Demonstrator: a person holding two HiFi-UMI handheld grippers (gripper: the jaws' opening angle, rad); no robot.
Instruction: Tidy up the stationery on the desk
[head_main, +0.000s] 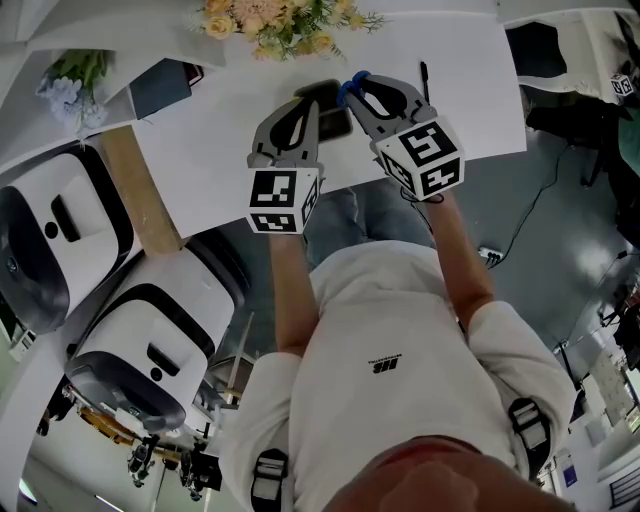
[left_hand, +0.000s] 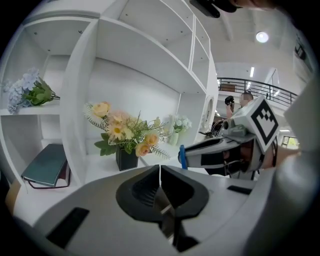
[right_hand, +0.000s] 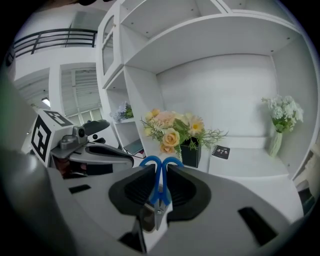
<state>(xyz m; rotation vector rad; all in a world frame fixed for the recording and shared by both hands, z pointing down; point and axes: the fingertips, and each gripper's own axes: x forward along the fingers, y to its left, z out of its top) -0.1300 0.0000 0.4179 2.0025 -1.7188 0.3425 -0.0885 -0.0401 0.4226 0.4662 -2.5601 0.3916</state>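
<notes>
Grippers side by side above white desk (head_main: 220, 140). Left gripper (head_main: 312, 100) has jaws pressed together, nothing between them. Right gripper (head_main: 352, 88) has jaws pinching blue scissors (right_hand: 159, 172), handle loops poking past the tips toward flowers (right_hand: 175, 132). Black pen (head_main: 424, 80) lies on desk at right.

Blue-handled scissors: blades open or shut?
Shut: the right tongs pinch the blue-handled scissors, loops pressed together, blades meeting in one point.
</notes>
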